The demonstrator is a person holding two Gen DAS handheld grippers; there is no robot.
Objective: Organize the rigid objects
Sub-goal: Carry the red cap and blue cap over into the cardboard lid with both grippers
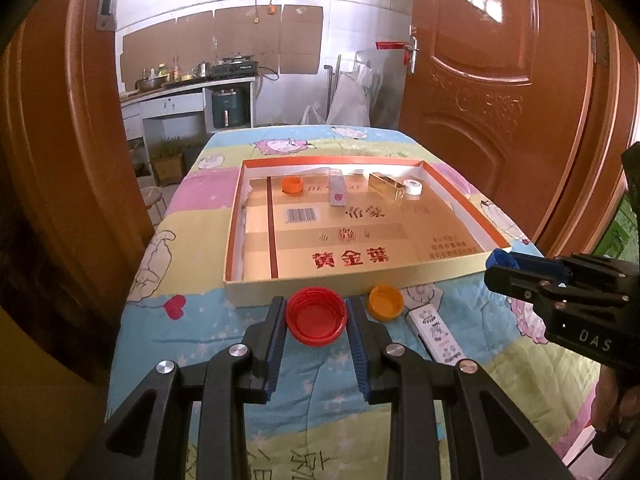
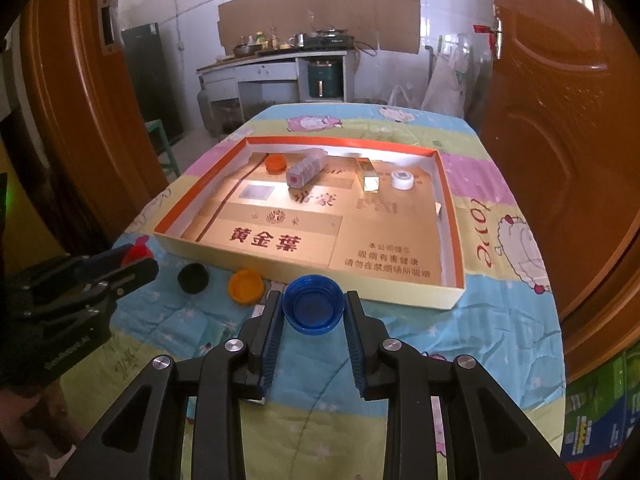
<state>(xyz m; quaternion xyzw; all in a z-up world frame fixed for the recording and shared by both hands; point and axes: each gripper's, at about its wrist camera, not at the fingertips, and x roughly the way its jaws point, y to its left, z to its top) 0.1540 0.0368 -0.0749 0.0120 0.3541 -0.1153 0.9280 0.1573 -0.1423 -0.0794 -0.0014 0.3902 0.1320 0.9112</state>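
Note:
My left gripper [image 1: 316, 320] is shut on a red bottle cap [image 1: 316, 316], held just before the near wall of the shallow cardboard tray [image 1: 360, 282]. My right gripper [image 2: 313, 307] is shut on a blue bottle cap [image 2: 313, 304] near the tray's [image 2: 320, 276] front edge; it also shows at the right of the left wrist view as the right gripper [image 1: 504, 266]. Inside the tray lie an orange cap [image 1: 291, 185], a small pink-white box [image 1: 337, 192], a gold box [image 1: 387, 186] and a white cap [image 1: 413, 188].
On the quilted table cover [image 1: 200, 320] before the tray lie an orange-yellow cap [image 1: 386, 302], a white printed box [image 1: 434, 330] and a black cap [image 2: 193, 278]. Brown doors flank the table. A kitchen counter stands beyond the far edge.

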